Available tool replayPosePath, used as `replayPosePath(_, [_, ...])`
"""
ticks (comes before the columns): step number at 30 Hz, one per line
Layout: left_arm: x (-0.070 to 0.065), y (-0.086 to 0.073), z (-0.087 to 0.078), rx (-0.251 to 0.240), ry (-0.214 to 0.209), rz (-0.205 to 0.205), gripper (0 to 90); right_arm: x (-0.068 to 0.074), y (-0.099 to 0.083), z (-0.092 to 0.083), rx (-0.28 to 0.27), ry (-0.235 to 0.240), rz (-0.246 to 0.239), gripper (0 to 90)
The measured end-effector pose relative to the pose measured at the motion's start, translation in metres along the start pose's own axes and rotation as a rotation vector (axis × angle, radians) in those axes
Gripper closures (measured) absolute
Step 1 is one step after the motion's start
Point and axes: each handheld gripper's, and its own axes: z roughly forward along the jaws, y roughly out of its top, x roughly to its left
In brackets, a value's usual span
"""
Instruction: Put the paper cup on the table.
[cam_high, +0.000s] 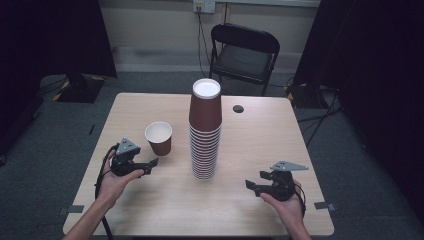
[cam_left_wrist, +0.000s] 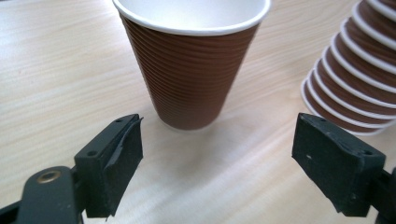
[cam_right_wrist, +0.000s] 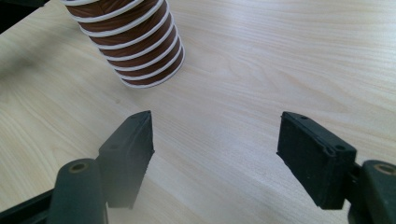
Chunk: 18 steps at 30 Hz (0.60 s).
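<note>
both hands rest low on the surface (cam_high: 150, 210). left tongs (cam_left_wrist: 217, 154) gape wide, empty, with the single ribbed paper cup (cam_left_wrist: 191, 60) standing upright just ahead of them, between the jaws' line but untouched. right tongs (cam_right_wrist: 215, 149) also wide and empty, the tall cup stack (cam_right_wrist: 135, 42) ahead and to their left, apart. my worry: a hard squeeze could crush or tip that light cup, and a careless sweep might topple the stack.
</note>
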Motion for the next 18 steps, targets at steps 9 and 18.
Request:
replayPosePath(9, [-0.018,-0.009,-0.030,-0.005,-0.056,-0.004,16.5,-0.004,0.000,-0.001,-0.006,-0.011,0.008,26.6])
replayPosePath(18, [-0.027,-0.032,-0.051,0.005,-0.041,-0.032,15.7,-0.010,-0.001,-0.003,-0.017,-0.036,0.023,26.5])
